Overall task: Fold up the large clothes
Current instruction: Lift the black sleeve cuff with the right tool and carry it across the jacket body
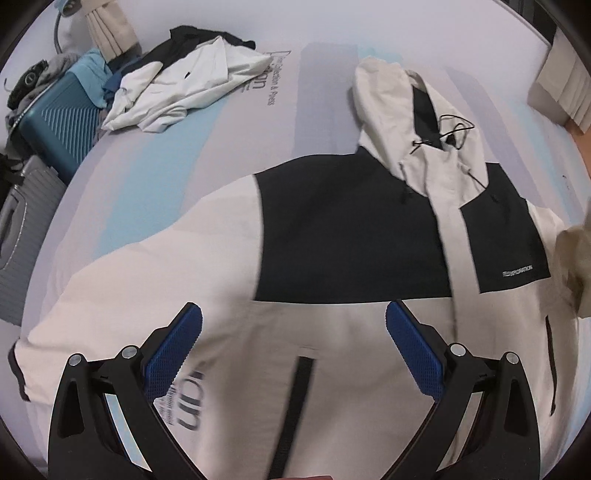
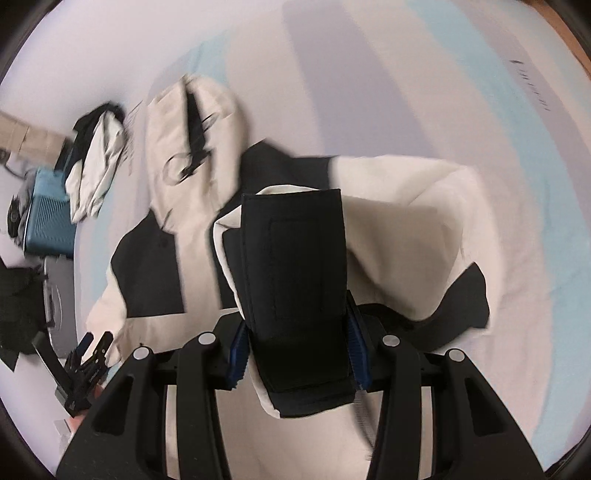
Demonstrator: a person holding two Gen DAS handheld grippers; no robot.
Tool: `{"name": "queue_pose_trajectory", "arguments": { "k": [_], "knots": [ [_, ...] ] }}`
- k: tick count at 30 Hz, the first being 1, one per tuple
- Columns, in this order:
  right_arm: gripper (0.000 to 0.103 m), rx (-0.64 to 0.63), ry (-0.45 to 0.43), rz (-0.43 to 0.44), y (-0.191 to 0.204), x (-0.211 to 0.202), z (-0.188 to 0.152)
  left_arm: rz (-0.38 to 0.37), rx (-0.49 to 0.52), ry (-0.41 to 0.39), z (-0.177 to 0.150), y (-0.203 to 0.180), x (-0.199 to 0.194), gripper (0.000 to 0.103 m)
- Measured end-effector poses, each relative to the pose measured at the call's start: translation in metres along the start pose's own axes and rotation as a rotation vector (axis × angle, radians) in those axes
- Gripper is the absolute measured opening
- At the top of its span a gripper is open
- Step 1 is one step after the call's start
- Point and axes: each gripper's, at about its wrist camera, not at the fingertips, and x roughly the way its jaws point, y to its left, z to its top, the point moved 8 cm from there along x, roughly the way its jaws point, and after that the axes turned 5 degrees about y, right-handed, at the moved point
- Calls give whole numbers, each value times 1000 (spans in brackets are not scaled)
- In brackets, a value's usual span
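A large cream and black hooded jacket (image 1: 351, 236) lies front up on the mattress (image 1: 229, 122), with its hood (image 1: 399, 110) at the far end. My left gripper (image 1: 293, 310) hovers open over the jacket's cream lower body, with nothing between its blue pads (image 1: 173, 354). My right gripper (image 2: 297, 332) is shut on the black cuff (image 2: 303, 266) of one sleeve. The cream sleeve (image 2: 406, 229) hangs lifted from it above the jacket's body. The left gripper (image 2: 96, 338) also shows small at the lower left of the right wrist view.
A pile of white and black clothes (image 1: 177, 85) lies at the mattress's far left. Past that edge stand a teal suitcase (image 1: 62, 125) and a grey suitcase (image 1: 22, 229). Beige curtains (image 1: 110, 29) hang behind. Wooden floor (image 1: 580, 144) shows at the right.
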Motion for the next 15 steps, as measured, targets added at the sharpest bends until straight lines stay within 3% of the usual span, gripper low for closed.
{"name": "queue_pose_trajectory", "arguments": {
  "k": [15],
  "knots": [
    [42, -116, 77, 48, 185, 100, -5, 8, -68, 32, -14, 103, 13, 97]
  ]
}}
